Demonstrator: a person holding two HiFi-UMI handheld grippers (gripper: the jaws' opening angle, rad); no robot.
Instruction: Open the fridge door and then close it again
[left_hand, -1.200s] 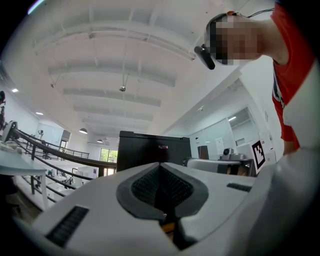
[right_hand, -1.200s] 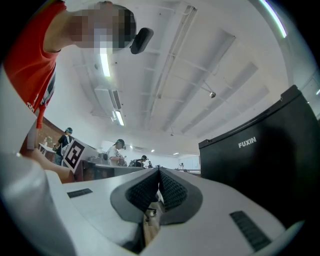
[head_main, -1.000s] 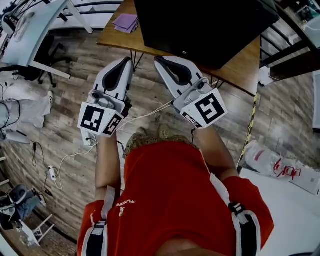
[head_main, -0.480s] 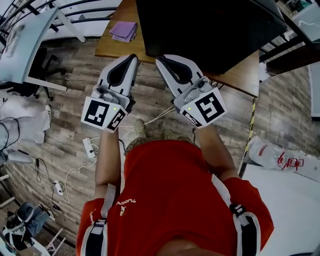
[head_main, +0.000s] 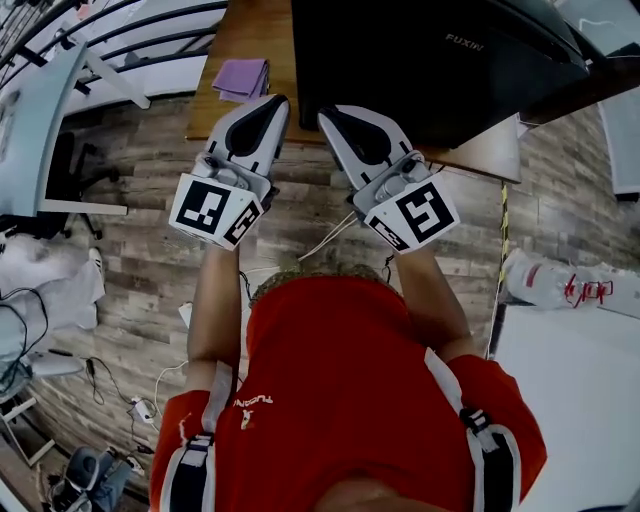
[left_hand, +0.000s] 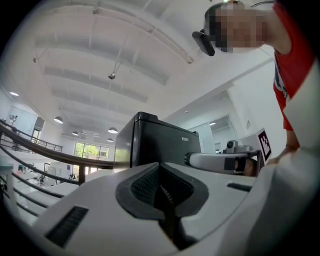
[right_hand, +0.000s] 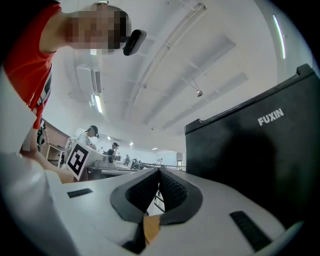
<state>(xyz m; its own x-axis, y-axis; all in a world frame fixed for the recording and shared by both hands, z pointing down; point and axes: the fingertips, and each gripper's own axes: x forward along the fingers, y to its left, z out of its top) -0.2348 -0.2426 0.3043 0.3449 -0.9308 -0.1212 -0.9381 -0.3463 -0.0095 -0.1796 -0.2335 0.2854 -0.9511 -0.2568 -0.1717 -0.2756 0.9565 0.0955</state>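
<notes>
Both tools were up in front of the person (head_main: 340, 390), side by side above the plank floor (head_main: 150, 250). The left gripper (head_main: 272, 106) was clamped shut on nothing at all, and in its own view the ribbed pads (left_hand: 145, 185) met in one dark seam with no gap. It was the same on the other side: the right gripper (head_main: 332, 116) was closed and empty, its jaws together along the centre line.

The black FUXIN fridge (head_main: 430, 60) sat at twelve to one o'clock in the head view, on the wooden table (head_main: 232, 40). A purple cloth (head_main: 243, 77) lay on the tabletop off at eleven o'clock. Both gripper noses had reached the table's near edge. From above, the right one overlapped the fridge's outline, but that angle could not settle whether it touched. The left gripper view put the fridge straight ahead at twelve o'clock, apart from the jaws. The right gripper view had its lettered face filling the two to four o'clock side, near but not between the jaws.

As for the score so far, nothing appeared to be done yet. The lettered face looked flush, with no gap showing, and no handle could be made out. Neither gripper had hold of anything. On that reading the whole job remained: get a purchase on the door, swing it open, then push it closed again.
</notes>
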